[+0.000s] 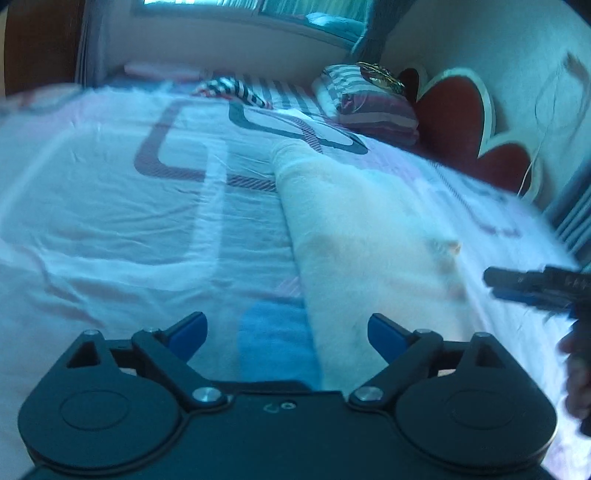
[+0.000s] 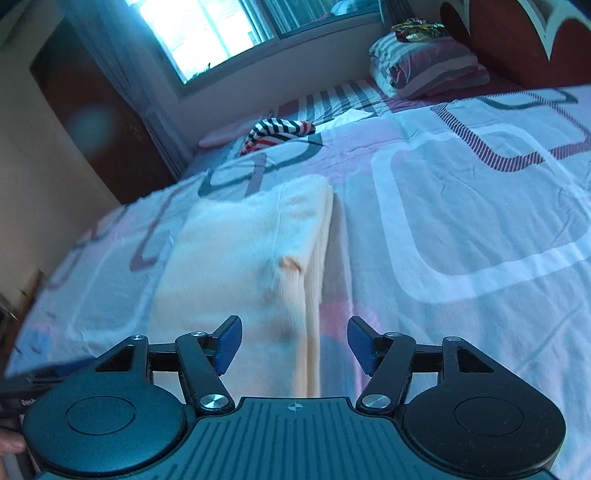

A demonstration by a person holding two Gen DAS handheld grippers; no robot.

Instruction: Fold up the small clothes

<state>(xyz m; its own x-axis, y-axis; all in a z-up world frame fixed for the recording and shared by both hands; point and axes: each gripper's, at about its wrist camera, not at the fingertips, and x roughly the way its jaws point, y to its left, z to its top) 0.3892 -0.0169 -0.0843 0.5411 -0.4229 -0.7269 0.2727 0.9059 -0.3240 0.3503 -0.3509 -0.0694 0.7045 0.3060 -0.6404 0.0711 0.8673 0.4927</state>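
A pale cream garment (image 1: 369, 240) lies folded lengthwise on the patterned bed sheet (image 1: 110, 221), a small seam tab showing on top. My left gripper (image 1: 288, 332) hovers over its near end, blue pads wide apart and holding nothing. In the right wrist view the same garment (image 2: 240, 258) runs away from the camera with its folded edge on the right. My right gripper (image 2: 293, 343) is open above that edge, with nothing between the pads. Its fingers (image 1: 517, 278) also show at the right edge of the left wrist view.
A striped garment (image 2: 280, 131) lies crumpled far up the bed. Striped pillows (image 2: 432, 66) are stacked against a red headboard (image 2: 517, 37). A window (image 2: 207, 33) and a dark wardrobe (image 2: 92, 110) stand beyond the bed's far side. A blue patch (image 1: 273, 339) marks the sheet.
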